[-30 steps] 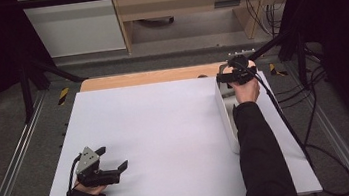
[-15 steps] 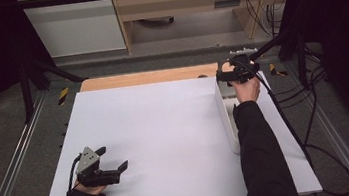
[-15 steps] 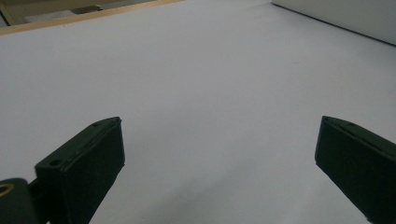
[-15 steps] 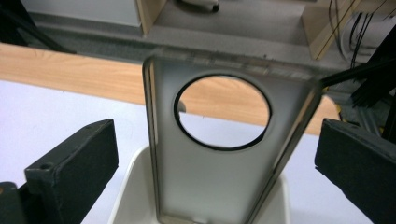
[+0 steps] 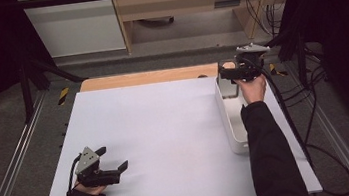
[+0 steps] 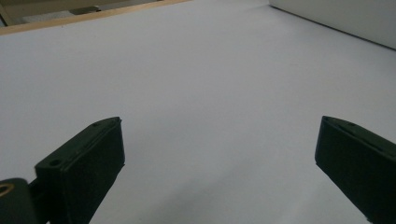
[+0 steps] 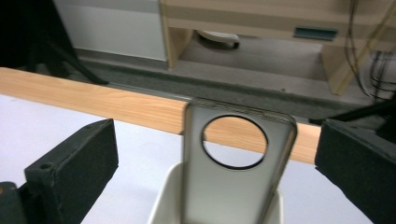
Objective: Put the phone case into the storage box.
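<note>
The right gripper (image 7: 217, 154) hangs with its black jaws spread wide on either side of a thin grey metal-looking plate with a large round hole (image 7: 233, 182), touching neither face. The plate stands upright in the far end of a long white plastic tray (image 5: 230, 121) at the right edge of the white table sheet (image 5: 166, 129), just short of the wooden strip (image 7: 93, 100). It looks stiff, light and smooth, so probably slippery; I would pinch its flat faces below the hole, though its lower part is hidden inside the tray. In the high view the right gripper (image 5: 239, 70) sits at the end of an outstretched forearm. The left gripper (image 5: 108, 165), jaws also apart and empty, rests low near the table's front left.
</note>
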A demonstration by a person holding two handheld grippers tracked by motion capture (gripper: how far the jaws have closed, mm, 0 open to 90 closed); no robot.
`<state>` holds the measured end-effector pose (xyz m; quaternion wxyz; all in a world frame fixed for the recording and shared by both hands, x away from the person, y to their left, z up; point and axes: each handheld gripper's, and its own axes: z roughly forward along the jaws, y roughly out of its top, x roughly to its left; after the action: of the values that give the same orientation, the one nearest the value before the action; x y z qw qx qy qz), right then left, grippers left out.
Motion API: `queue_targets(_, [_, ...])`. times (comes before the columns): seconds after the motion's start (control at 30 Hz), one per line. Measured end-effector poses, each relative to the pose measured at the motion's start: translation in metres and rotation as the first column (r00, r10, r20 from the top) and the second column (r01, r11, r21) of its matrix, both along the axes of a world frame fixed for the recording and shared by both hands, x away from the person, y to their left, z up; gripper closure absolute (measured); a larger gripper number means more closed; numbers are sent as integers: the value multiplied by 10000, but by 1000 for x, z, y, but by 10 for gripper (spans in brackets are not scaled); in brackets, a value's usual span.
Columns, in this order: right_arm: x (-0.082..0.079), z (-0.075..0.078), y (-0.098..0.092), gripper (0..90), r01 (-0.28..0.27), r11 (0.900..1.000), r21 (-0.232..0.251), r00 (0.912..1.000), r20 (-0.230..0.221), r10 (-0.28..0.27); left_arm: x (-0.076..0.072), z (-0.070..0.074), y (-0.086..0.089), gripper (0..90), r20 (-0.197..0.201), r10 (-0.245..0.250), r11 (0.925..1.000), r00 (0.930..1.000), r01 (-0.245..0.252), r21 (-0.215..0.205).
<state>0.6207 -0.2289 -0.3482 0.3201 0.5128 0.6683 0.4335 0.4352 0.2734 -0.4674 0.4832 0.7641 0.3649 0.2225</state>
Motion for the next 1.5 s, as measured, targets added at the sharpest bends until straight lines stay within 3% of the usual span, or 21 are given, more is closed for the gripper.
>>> queue_targets(0.23, [-25,10,5,2,-1009,9946,251,9943,380,999,-1,1,0,9,40,-40,10000,10000,40,-71])
queue_targets(0.63, [-73,20,11,3,-2518,9667,457,9615,1256,2445,-1,1,0,8,56,-58,9999,10000,59,-130])
queue_targets(0.87, [-105,16,8,3,-3427,9369,694,9278,1814,3259,-2,2,-1,8,123,-117,9998,9999,119,-181])
queue_targets(1.2, [-137,1,1,3,-4433,8927,814,8843,2027,4207,-3,2,-2,8,184,-224,9996,9996,227,-187])
queue_targets(1.5, [-160,-25,-13,4,-4814,8719,892,8656,2047,4570,-4,3,-3,7,251,-290,9994,9993,295,-203])
